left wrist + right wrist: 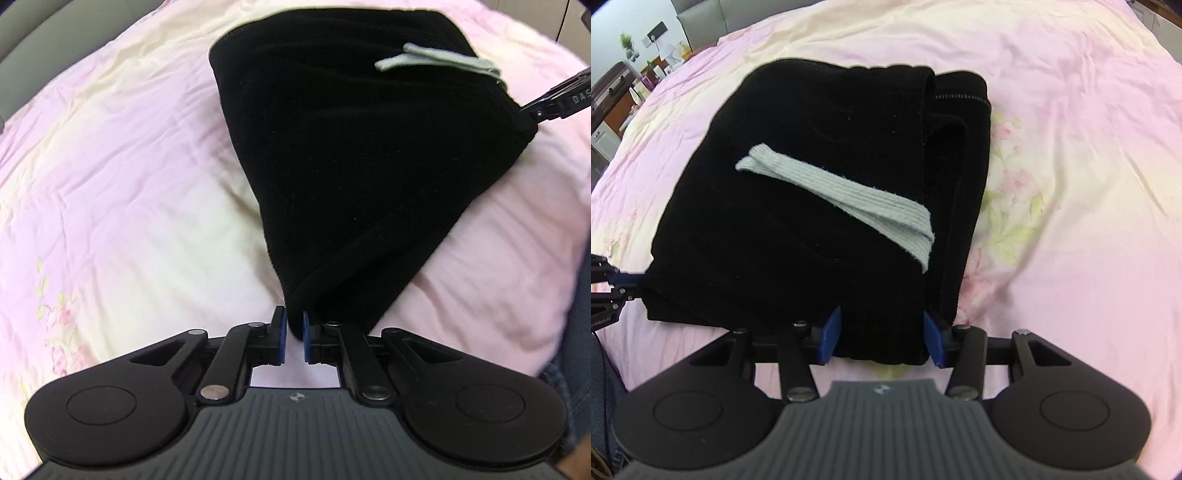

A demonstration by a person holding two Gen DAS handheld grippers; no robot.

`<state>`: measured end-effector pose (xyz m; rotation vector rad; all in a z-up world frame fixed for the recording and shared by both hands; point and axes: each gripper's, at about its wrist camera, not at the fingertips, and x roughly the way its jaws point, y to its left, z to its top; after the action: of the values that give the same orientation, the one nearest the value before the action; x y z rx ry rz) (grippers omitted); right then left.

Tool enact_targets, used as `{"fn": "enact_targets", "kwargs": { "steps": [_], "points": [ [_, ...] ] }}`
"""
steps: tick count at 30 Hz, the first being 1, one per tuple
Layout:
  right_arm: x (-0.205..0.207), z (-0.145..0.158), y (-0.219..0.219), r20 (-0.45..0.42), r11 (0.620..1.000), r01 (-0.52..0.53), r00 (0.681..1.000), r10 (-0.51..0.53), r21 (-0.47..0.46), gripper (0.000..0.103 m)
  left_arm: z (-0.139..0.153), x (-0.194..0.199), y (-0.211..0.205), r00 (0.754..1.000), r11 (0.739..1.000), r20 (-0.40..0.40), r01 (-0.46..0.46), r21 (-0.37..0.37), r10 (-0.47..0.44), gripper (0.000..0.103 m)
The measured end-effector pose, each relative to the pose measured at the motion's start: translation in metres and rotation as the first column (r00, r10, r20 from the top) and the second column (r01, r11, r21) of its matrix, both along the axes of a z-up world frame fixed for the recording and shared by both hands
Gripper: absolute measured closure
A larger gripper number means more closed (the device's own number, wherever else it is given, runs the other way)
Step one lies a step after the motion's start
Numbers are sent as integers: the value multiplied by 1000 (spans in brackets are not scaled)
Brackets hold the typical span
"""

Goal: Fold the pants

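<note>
Both grippers angled down, pinching pants (812, 155) corners

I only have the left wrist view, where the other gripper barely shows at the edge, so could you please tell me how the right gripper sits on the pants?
Observer: The right gripper has its blue pads on either side of a thick bundle at the near edge of the black pants; cloth fills the gap.
Operator: Thank you. Is the fold tidy on its side?
Observer: Not quite. Along the right side the layers are offset, and a stitched hem shows at the far corner.
Operator: Is anything lying beside that edge?
Observer: Only the bedspread, with a flower print there.
</note>
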<state>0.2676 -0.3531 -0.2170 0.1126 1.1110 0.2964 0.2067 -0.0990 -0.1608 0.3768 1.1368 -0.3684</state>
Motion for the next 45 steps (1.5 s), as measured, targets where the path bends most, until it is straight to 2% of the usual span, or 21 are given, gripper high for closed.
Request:
{"fn": "enact_targets", "kwargs": {
  "steps": [4, 6, 9, 13, 15, 16, 18, 21, 23, 24, 25, 27, 31, 33, 35, 39, 42, 45],
  "points": [
    [-2, 27, -2, 45, 1000, -3, 999, 3, -1, 58, 32, 1, 17, 999, 1000, 50, -12, -21, 13, 93],
    [-1, 42, -6, 81, 1000, 6, 997, -6, 10, 52, 46, 13, 21, 997, 998, 71, -39, -56, 43, 91],
    [13, 54, -17, 102, 994, 62, 992, -70, 87, 51, 58, 35, 21, 991, 995, 110, -67, -77, 75, 91],
    [45, 52, -31, 103, 971, 145, 981, -167, 192, 51, 61, 68, 24, 979, 974, 117, -143, -175, 164, 85],
    [65, 43, -38, 81, 945, 193, 972, -221, 265, 47, 53, 84, 25, 970, 956, 107, -188, -224, 216, 84],
    [74, 38, -42, 66, 927, 220, 966, -251, 302, 40, 52, 90, 24, 967, 949, 101, -205, -239, 234, 84],
    [91, 27, -50, 24, 887, 269, 954, -299, 376, 40, 48, 104, 22, 962, 939, 90, -225, -261, 256, 84],
    [108, 2, -56, -107, 806, 349, 934, -340, 478, 40, 43, 119, 18, 959, 934, 91, -234, -271, 267, 83],
    [111, -7, -60, -138, 755, 375, 923, -360, 537, 64, 41, 128, 15, 958, 931, 95, -236, -278, 271, 83],
    [111, -8, -61, -138, 743, 364, 927, -350, 561, 74, 42, 131, 14, 957, 929, 101, -236, -284, 273, 83],
    [111, -2, -60, -122, 754, 355, 929, -348, 552, 81, 42, 135, 12, 955, 928, 109, -234, -290, 275, 83],
    [108, 19, -53, -35, 805, 283, 950, -311, 521, 84, 43, 142, 10, 953, 926, 127, -229, -301, 277, 83],
    [106, 63, -39, 160, 898, 136, 962, -220, 418, 86, 47, 164, -5, 945, 916, 166, -213, -341, 281, 84],
    [117, 55, -38, 135, 921, 164, 965, -224, 353, 85, 47, 178, -17, 943, 915, 191, -193, -353, 273, 84],
    [124, 35, -45, 88, 925, 223, 961, -261, 307, 85, 43, 191, -30, 938, 929, 230, -179, -325, 261, 85],
    [124, 14, -57, 49, 900, 290, 945, -322, 326, 83, 12, 224, -46, 953, 943, 170, -199, -268, 249, 89],
    [124, 11, -49, 82, 932, 275, 950, -301, 235, 82, -17, 236, -58, 962, 966, 165, -191, -174, 220, 89],
    [123, 5, -41, 114, 952, 254, 955, -275, 169, 81, -21, 249, -60, 963, 964, 117, -224, -141, 241, 89]
  ]
}}
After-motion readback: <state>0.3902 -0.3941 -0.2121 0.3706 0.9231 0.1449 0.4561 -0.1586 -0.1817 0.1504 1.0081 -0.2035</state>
